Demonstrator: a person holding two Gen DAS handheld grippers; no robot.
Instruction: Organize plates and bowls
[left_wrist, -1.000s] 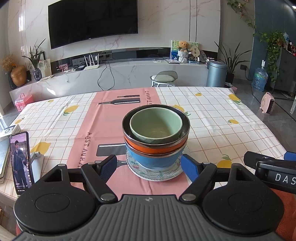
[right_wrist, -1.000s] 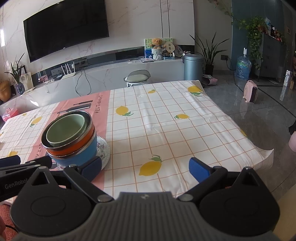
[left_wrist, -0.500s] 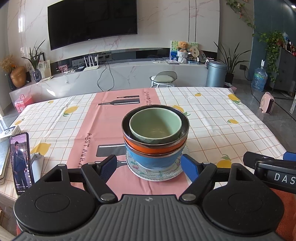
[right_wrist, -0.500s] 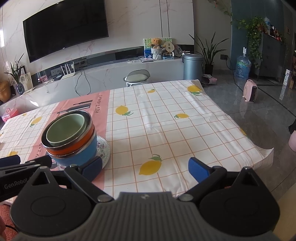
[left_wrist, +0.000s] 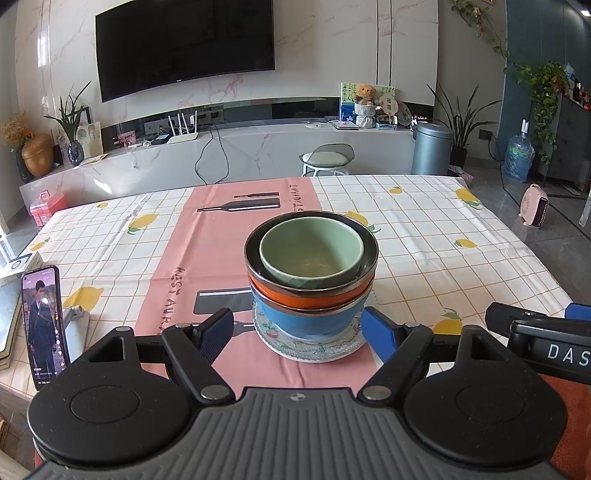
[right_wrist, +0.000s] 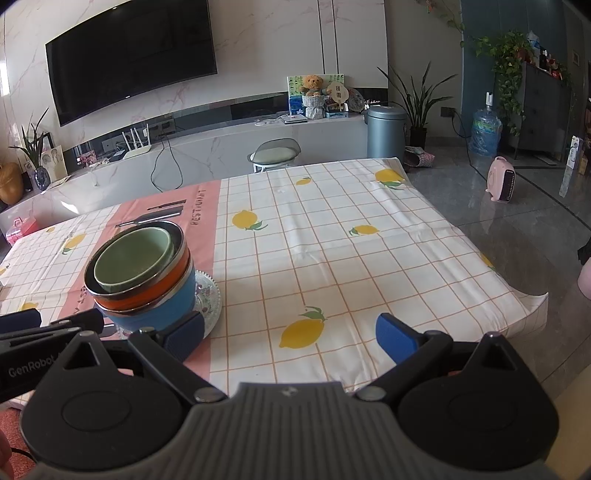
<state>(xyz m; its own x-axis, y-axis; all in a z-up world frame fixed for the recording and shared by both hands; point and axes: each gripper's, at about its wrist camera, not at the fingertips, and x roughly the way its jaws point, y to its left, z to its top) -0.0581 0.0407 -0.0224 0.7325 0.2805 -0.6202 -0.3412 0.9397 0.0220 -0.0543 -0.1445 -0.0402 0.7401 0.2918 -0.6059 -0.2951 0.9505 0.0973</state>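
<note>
A stack of bowls stands on a patterned plate (left_wrist: 314, 349) on the pink strip of the tablecloth: a green bowl (left_wrist: 312, 251) nests in an orange bowl (left_wrist: 310, 295), which sits in a blue bowl (left_wrist: 306, 319). My left gripper (left_wrist: 299, 332) is open just in front of the stack, a finger on each side of the plate's near edge, nothing held. In the right wrist view the same stack (right_wrist: 142, 280) and plate (right_wrist: 208, 299) lie at the left. My right gripper (right_wrist: 291, 332) is open over bare cloth, to the right of the stack.
A phone (left_wrist: 44, 325) stands on a holder at the table's left front, beside a book. The tablecloth's right edge (right_wrist: 517, 291) drops to a grey floor. A stool (left_wrist: 327, 158) stands behind the table's far edge, with a bin (left_wrist: 432, 147) farther right.
</note>
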